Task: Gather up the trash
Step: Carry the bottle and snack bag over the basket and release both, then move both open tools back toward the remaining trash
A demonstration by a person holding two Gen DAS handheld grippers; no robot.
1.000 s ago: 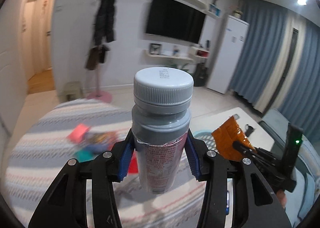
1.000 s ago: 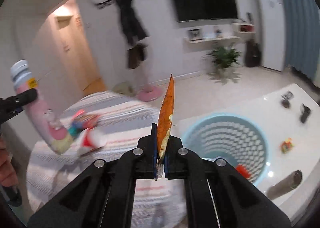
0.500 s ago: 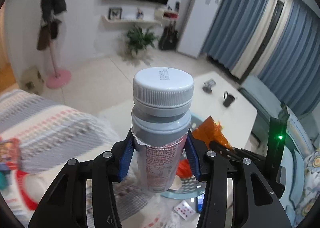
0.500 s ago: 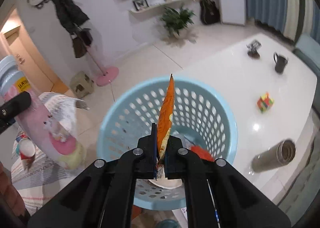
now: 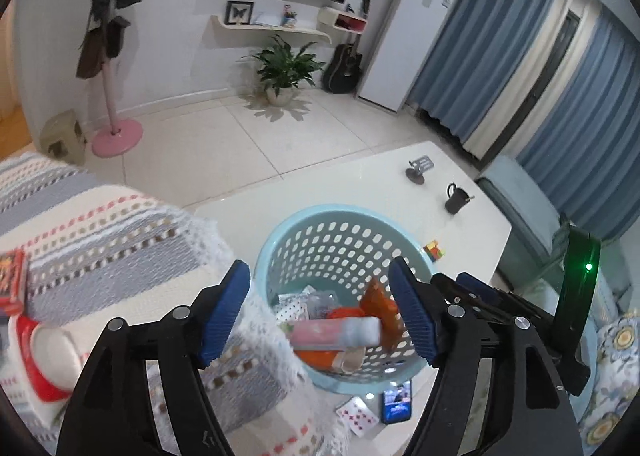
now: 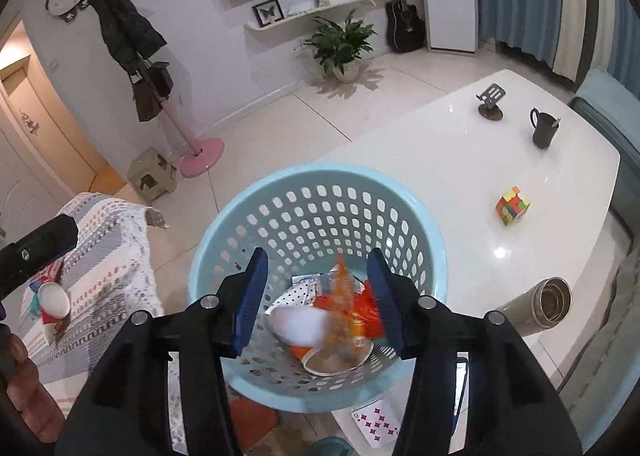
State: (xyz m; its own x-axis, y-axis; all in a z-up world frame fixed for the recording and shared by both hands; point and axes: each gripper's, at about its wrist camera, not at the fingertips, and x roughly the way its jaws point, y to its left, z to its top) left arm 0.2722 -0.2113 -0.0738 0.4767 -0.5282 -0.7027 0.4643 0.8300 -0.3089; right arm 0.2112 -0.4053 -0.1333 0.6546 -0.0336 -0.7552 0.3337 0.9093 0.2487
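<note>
A light blue perforated basket [image 5: 320, 223] [image 6: 320, 183] stands on the white table and holds trash. The pink bottle with a grey cap [image 5: 336, 332] lies inside it, blurred; in the right wrist view it shows as a white blur [image 6: 296, 322]. The orange wrapper [image 6: 342, 296] is blurred inside the basket; it also shows in the left wrist view [image 5: 378, 302]. My left gripper [image 5: 320, 312] is open and empty above the basket. My right gripper [image 6: 318, 296] is open and empty above the basket.
A striped blanket [image 5: 100, 240] lies to the left with a red and white cup [image 5: 44, 356] on it. On the white table [image 6: 440, 143] are a black mug [image 6: 542, 129], a colour cube [image 6: 512, 205], a steel flask [image 6: 536, 306], playing cards [image 6: 374, 418] and a phone [image 5: 396, 402].
Both grippers have opened. The bottle has left my left gripper and the orange wrapper my right one; both are now in the basket. Both cameras have tilted down over the basket.
</note>
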